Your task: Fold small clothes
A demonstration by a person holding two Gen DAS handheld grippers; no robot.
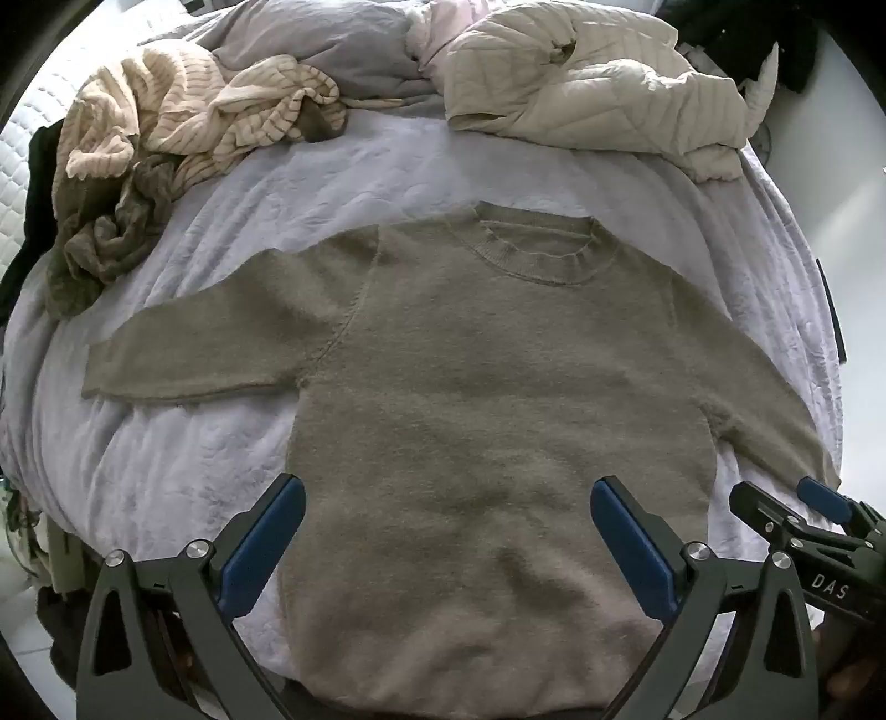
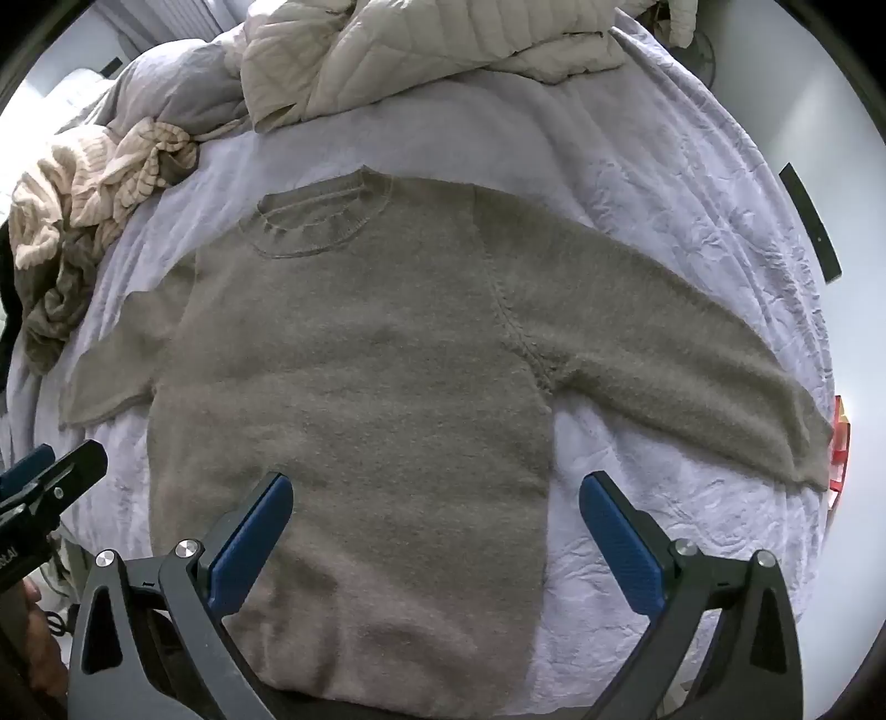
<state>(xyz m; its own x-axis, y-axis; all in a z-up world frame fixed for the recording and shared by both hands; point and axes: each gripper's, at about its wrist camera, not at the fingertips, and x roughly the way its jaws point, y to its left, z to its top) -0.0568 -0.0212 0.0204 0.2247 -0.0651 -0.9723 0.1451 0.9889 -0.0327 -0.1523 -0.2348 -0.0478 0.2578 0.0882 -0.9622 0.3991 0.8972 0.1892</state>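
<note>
While your left tongs (image 1: 447, 507) and right tongs (image 2: 436, 504) both hang spread wide and empty above the lower body of the taupe knit sweater (image 1: 487, 399), no fold has been made yet. In the left wrist view the right tongs also show at the lower right edge, just beside the sweater's hem corner, and they grasp nothing there either.

The sweater lies flat and face up on the bed, neckband (image 1: 534, 252) pointing away from you and hem nearest you. Both sleeves are laid out to the sides: the one on your left (image 1: 188, 354) runs almost straight out, while the one on your right (image 2: 681, 365) slopes down toward the bed's edge. So, as I judge it, the spreading is done and the whole folding is left: sleeves in, then the body doubled over.

More work waits beyond. A crumpled cream striped garment (image 1: 183, 111) and a dark olive garment (image 1: 105, 243) sit heaped at the far left of the bed, well apart from the sweater, neither folded. A cream quilted jacket (image 1: 581, 94) lies bunched at the far side, near the neckband but not touching it.

The surface is a pale lavender quilted bedspread (image 1: 210, 459), soft and wrinkled, with a grey duvet (image 1: 332, 50) piled at the far end. A white wall stands past the bed's right side, and something red (image 2: 840, 443) shows at the right edge; I can't tell what it is.
</note>
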